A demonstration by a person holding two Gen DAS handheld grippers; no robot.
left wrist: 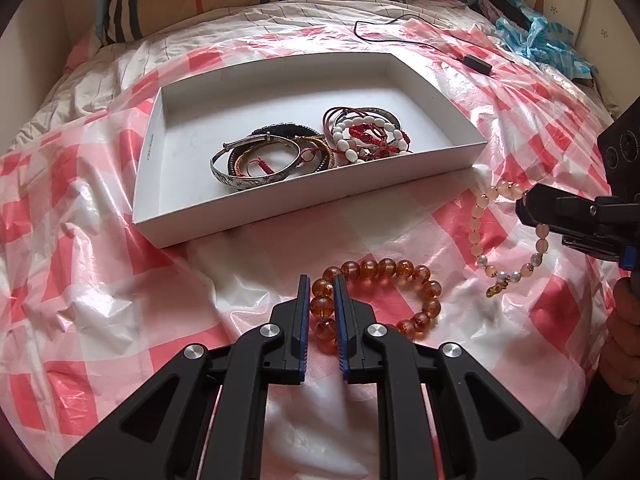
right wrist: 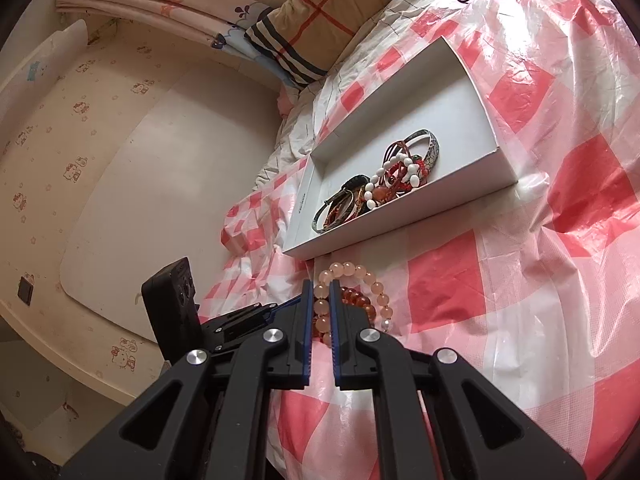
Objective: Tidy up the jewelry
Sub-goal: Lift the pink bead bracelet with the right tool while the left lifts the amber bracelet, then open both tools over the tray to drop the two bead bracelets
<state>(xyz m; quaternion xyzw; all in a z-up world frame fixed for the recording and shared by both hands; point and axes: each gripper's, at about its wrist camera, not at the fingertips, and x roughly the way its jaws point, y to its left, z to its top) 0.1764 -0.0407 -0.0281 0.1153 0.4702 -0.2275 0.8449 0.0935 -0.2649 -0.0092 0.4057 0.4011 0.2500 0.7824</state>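
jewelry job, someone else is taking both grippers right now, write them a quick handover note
Left gripper: shut on the amber bead bracelet, which lies on the checked plastic sheet.
Right gripper: shut on the pale pink bead bracelet, which hangs from it just in front of the white box.
Done: a pile of bangles and bracelets already sits in the box.
Left: put both held bracelets in the box. No other loose jewelry shows on the sheet.
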